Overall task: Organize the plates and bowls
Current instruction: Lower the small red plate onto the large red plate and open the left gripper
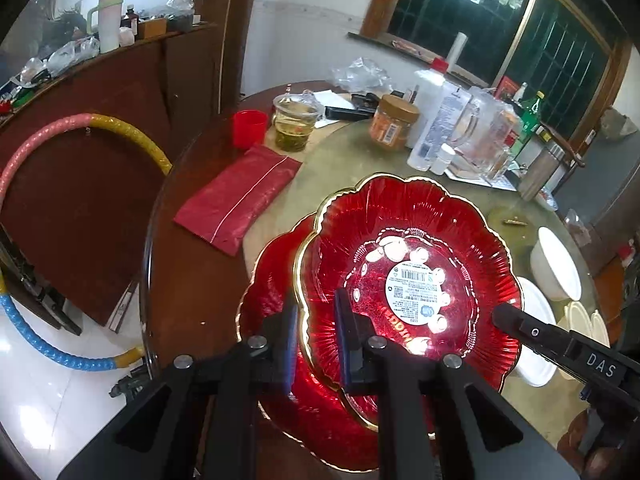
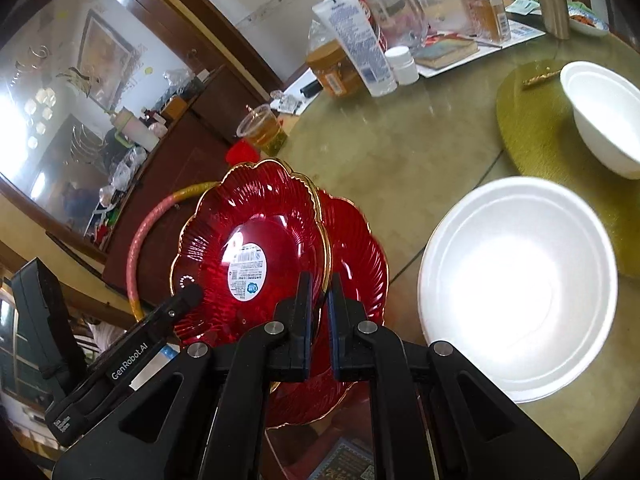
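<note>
Both claws clamp upper red plate (image 1: 408, 248) (rim).

Landmark: upper red plate (image 1: 408, 280), lying over a second red plate (image 1: 280, 360) at the table (image 1: 192, 280) edge.

- Left of it: bare brown wood, open for passage; red pouch (image 1: 240, 196) farther out.
- Beyond it: a stretch of clear glass turntable (image 2: 400, 140), then a crowded row, including a red cup (image 1: 249, 128), drink cup (image 1: 294, 124), orange jar (image 1: 394, 122), bottles (image 1: 438, 120) and pitcher (image 1: 486, 132).
- Right of it: white plate (image 2: 520, 280) just beside, white bowl (image 2: 608, 116) past that; only a narrow gap between.
- Both plate rims clamped by the left gripper (image 1: 316, 320) and right gripper (image 2: 320, 296).
</note>
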Demonstrator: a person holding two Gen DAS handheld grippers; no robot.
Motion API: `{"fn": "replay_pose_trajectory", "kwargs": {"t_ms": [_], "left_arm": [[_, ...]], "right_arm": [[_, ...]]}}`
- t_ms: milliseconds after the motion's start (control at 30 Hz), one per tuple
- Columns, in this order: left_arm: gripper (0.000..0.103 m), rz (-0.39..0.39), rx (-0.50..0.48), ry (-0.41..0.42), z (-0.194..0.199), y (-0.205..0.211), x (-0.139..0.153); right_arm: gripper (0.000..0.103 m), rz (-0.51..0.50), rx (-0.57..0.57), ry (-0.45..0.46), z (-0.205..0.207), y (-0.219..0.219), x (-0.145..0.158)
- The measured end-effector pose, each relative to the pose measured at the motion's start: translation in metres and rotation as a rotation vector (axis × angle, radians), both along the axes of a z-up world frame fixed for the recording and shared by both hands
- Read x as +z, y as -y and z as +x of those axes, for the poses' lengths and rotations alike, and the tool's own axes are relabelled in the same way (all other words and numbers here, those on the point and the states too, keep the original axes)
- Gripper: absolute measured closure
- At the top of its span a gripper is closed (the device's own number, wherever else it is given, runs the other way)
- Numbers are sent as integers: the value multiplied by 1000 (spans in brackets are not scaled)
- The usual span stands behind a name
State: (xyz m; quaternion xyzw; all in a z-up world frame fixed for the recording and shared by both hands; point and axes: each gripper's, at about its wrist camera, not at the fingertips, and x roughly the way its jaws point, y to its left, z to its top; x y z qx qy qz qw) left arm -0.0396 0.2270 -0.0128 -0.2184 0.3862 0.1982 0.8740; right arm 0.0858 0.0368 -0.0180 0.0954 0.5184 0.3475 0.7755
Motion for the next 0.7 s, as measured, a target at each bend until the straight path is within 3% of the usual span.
{"fn": "replay_pose_trajectory", "kwargs": {"t_ms": [700], "left_arm": [[87, 29, 22, -60, 4, -2, -21]], "right_arm": [[96, -78, 34, -36, 1, -12, -21]]}}
